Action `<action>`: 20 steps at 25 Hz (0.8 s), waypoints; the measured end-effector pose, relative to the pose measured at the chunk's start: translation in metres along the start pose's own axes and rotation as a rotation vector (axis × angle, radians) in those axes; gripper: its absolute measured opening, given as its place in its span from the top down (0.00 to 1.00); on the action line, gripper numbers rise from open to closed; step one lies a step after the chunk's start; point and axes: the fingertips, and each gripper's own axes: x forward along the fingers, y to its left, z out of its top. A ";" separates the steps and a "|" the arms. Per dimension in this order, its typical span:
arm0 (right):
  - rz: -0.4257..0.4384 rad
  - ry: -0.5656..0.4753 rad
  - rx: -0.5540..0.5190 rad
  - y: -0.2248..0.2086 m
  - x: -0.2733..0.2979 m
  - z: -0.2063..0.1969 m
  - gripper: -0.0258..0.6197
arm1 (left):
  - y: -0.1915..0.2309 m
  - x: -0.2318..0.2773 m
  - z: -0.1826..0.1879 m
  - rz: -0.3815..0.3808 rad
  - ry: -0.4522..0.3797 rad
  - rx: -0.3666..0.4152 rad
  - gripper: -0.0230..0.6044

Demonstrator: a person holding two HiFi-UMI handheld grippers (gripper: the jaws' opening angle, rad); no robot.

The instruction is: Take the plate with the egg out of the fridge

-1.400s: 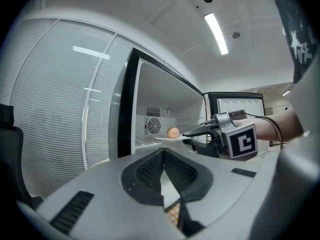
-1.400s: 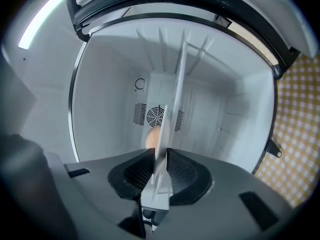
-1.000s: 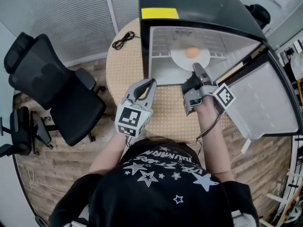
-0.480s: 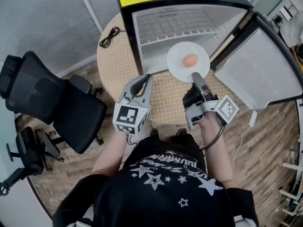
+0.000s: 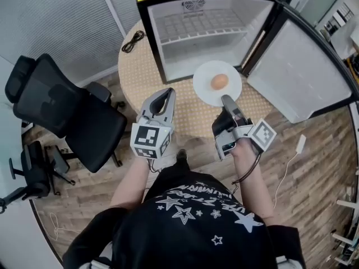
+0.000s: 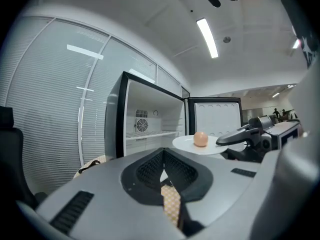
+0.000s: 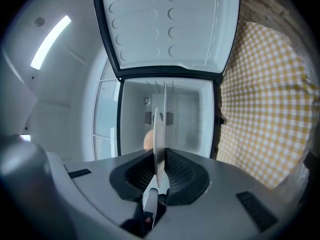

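Note:
A white plate (image 5: 208,88) carrying a brown egg (image 5: 219,81) hangs level above the table, just outside the open fridge (image 5: 168,49). My right gripper (image 5: 226,102) is shut on the plate's near rim. In the right gripper view the plate (image 7: 159,124) stands edge-on between the jaws of the right gripper (image 7: 159,151), and the egg (image 7: 148,140) peeks out on its left. My left gripper (image 5: 166,93) hovers over the table to the left of the plate, shut with nothing in it. The left gripper view looks past the left gripper (image 6: 163,150) at the plate (image 6: 186,144), the egg (image 6: 200,138) and the fridge (image 6: 150,124).
The fridge door (image 5: 297,77) swings wide to the right. The round table (image 5: 140,72) wears a yellow checked cloth, with a coiled black cable (image 5: 132,41) at its far left. A black office chair (image 5: 61,111) stands to the left. The fridge shelves look bare.
The plate with the egg has come off the fridge shelf and out over the table, drawn back by my right gripper. The left gripper has also drawn back from the fridge.

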 end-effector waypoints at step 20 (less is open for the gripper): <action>-0.011 0.132 0.058 -0.014 -0.140 -0.053 0.87 | -0.078 -0.159 -0.014 0.191 0.052 0.005 0.95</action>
